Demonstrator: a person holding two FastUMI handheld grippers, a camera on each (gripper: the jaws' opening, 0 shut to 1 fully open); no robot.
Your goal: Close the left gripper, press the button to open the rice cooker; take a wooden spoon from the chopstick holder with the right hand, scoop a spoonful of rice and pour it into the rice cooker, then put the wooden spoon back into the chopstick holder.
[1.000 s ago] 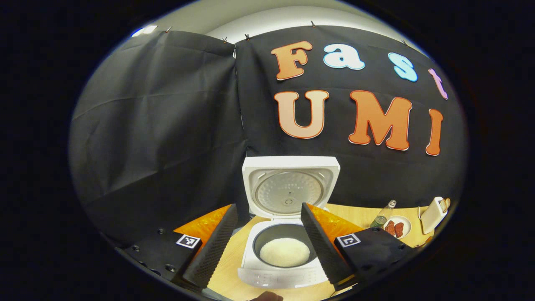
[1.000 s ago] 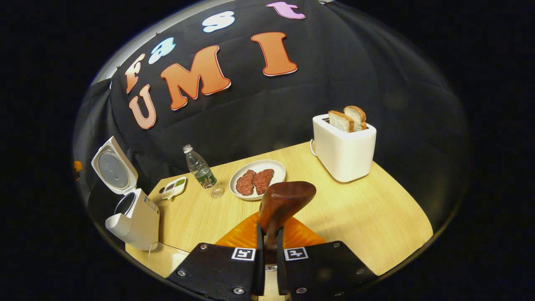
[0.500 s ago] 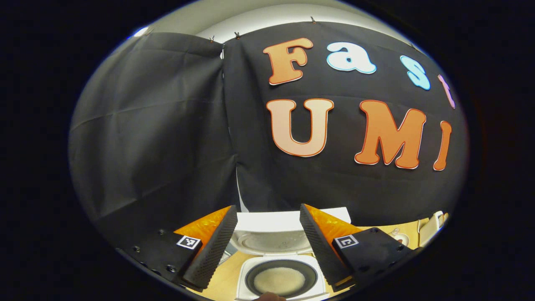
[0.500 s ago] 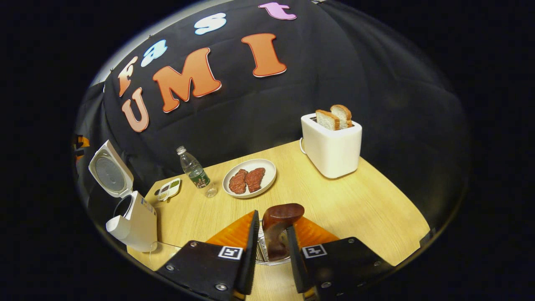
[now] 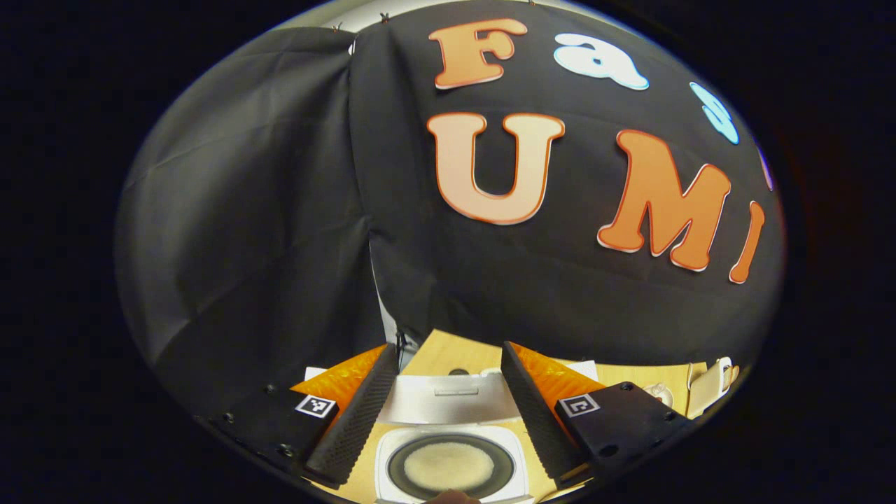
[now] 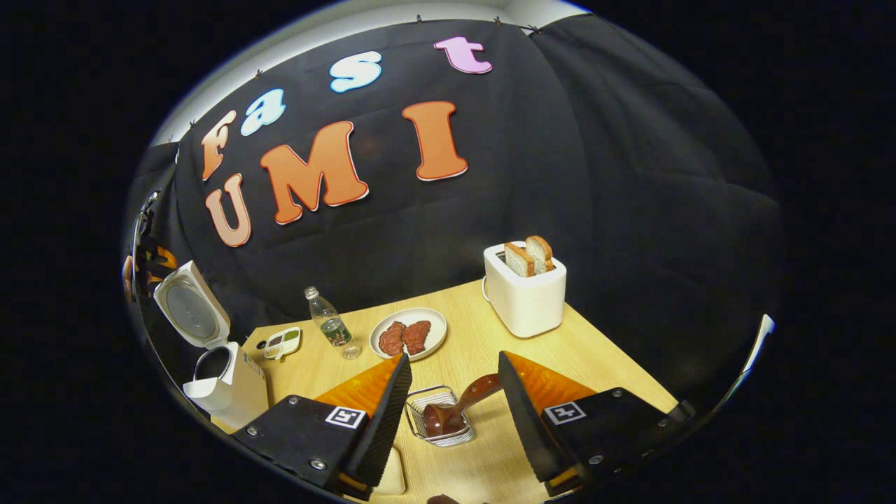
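just let go, right gripper [image 6: 448, 399] is wide open now and the wooden spoon [image 6: 455, 409] sits back in the chopstick holder [image 6: 420, 406] near the table's [image 6: 616, 357] front edge, so I'd call it done; left gripper [image 5: 444, 392] open above the rice cooker [image 5: 448, 465]

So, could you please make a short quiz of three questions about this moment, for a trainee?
1. True or false: the wooden spoon is in the chopstick holder.
2. What lies inside the rice cooker?
3. The right gripper is: A) shut on the spoon, B) open.

Key: 1 true; 2 white rice; 3 B.
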